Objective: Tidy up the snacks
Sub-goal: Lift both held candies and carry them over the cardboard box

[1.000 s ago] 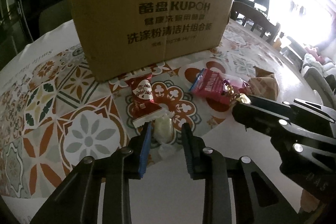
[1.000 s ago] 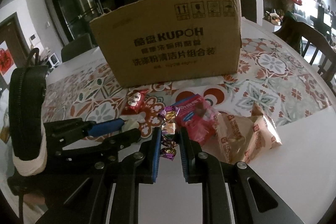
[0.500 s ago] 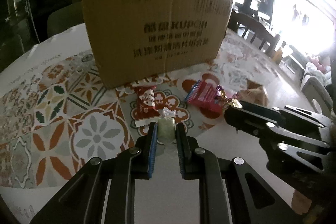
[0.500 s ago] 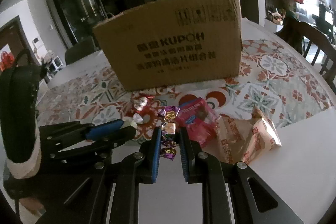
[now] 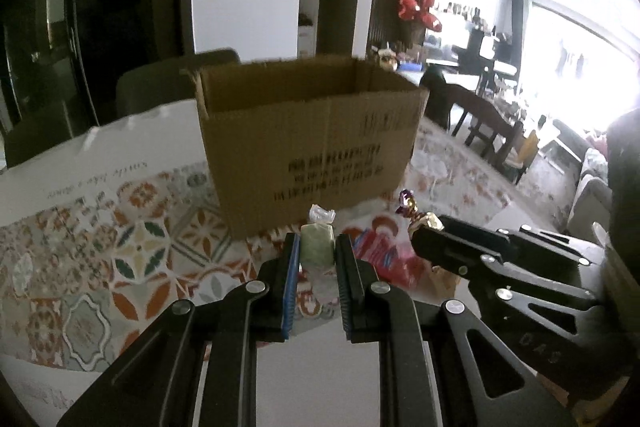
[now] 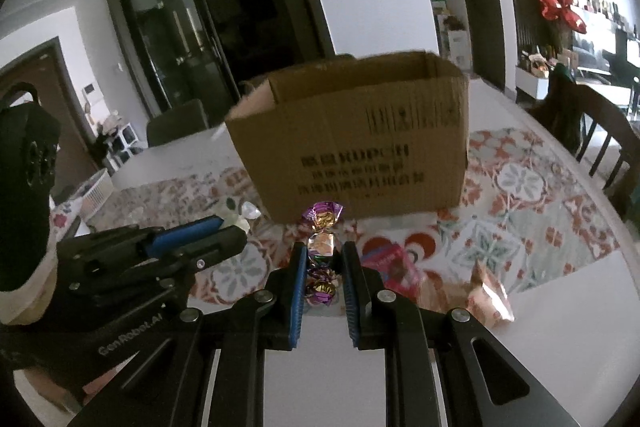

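Patterned tablecloth (image 5: 132, 251) fills the left side of the tabletop, with an open cardboard box (image 5: 312, 147) standing on it behind both tools. Just in front of the box, the left gripper (image 5: 317, 259) is clamped on a pale green wrapped candy (image 5: 317, 247), held upright above the cloth with its clear twisted end on top. To its right, the right gripper (image 6: 323, 267) is clenched on a purple-and-gold wrapped candy (image 6: 321, 243), its twisted ends poking out above and below the pads. Lower right of that tool, a red snack packet (image 6: 394, 265) lies on the cloth, and farther right a beige snack bag (image 6: 490, 301) rests at the cloth's edge on the bare white table (image 6: 580, 327).
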Motion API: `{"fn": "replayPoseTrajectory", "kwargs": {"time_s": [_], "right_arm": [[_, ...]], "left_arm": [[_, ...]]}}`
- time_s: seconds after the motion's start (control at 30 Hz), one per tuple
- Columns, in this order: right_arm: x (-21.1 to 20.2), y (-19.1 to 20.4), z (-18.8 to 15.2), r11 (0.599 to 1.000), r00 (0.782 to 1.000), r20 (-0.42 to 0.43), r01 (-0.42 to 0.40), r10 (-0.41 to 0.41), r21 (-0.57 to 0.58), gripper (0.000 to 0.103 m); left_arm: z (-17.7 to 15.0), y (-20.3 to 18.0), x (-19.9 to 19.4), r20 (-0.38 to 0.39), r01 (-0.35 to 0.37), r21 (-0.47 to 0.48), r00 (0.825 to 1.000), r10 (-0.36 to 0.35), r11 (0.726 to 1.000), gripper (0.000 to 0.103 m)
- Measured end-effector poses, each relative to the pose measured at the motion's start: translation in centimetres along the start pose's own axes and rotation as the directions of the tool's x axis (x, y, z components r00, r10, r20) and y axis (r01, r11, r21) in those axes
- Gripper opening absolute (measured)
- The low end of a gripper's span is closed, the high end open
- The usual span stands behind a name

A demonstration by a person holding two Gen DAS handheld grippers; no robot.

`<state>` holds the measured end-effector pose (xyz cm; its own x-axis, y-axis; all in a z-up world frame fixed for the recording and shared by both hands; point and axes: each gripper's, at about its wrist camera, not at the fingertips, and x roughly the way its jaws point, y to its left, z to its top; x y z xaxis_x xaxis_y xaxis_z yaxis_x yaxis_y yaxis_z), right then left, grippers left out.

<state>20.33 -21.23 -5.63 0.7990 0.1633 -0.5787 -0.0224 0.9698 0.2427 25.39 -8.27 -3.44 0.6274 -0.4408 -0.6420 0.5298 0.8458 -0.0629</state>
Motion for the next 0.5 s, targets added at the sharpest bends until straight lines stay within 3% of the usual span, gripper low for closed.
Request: {"fn": "replayPoseTrajectory", "kwargs": {"time_s": [0.5], "right_arm": [[-1.9,1.0,6.6,0.999,0.991,0.13,-0.002,0.008,-0.047,0.018]], "left_arm": [[5.6,1.2,-3.3,0.147,-0.024,-0.023,0.989,0.027,0.999,0.019]]}}
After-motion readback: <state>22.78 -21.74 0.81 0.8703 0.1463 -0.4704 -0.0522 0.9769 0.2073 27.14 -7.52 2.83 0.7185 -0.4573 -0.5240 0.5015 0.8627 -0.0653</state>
